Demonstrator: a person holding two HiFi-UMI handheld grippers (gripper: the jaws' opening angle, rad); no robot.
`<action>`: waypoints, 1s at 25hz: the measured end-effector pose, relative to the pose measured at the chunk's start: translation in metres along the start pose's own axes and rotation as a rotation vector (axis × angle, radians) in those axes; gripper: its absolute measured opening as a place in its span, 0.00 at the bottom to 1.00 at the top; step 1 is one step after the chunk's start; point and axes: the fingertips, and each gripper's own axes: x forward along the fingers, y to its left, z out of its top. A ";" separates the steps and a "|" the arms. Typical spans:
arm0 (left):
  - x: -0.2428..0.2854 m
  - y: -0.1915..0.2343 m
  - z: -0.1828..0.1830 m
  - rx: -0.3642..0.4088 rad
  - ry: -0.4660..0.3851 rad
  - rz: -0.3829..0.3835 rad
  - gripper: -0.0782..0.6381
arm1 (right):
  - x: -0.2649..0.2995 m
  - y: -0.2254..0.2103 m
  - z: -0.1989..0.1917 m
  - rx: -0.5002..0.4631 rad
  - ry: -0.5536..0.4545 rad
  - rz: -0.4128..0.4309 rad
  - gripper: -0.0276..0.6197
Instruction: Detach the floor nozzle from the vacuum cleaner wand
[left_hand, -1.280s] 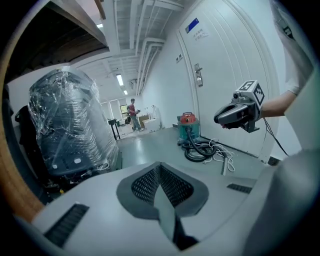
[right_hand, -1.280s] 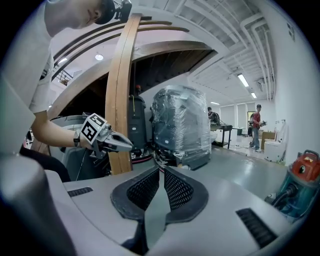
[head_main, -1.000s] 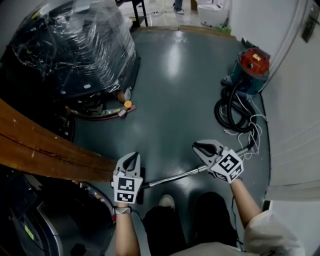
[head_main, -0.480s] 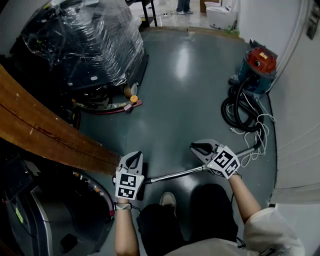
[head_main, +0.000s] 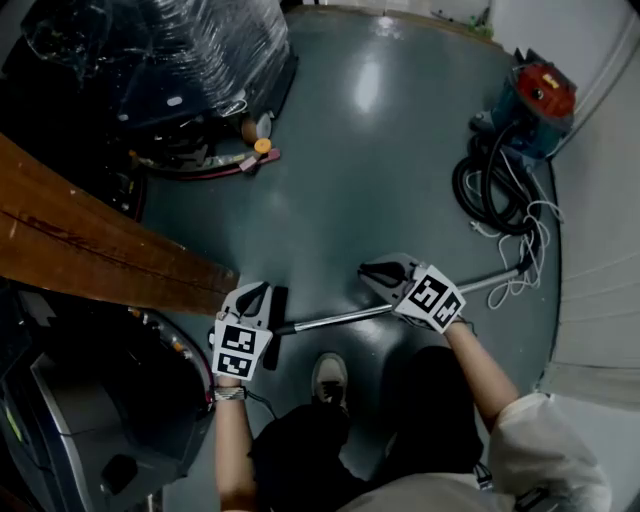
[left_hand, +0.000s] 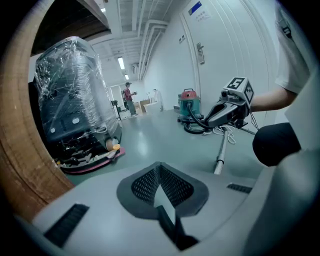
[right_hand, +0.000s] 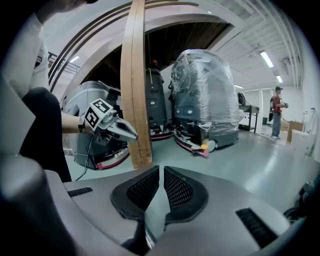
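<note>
On glossy grey floor (head_main: 400, 170) — wand (head_main: 340, 317), red vacuum (head_main: 540, 100) by wall (head_main: 600, 210); left gripper (head_main: 261, 289), right gripper (head_main: 366, 272) closed, empty.

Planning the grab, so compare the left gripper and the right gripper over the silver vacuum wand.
The left gripper is by the black floor nozzle and points away from the person; the right gripper is farther along the silver metal wand and points leftward in the head view. Both are shut and empty.
</note>
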 end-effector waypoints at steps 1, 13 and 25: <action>0.003 0.000 -0.008 -0.001 0.009 -0.006 0.11 | 0.007 0.001 -0.006 -0.008 0.014 0.012 0.09; 0.044 -0.022 -0.094 0.036 0.144 -0.090 0.11 | 0.080 0.015 -0.068 -0.038 0.135 0.159 0.09; 0.071 -0.038 -0.175 0.117 0.278 -0.207 0.11 | 0.117 0.065 -0.124 -0.090 0.208 0.342 0.09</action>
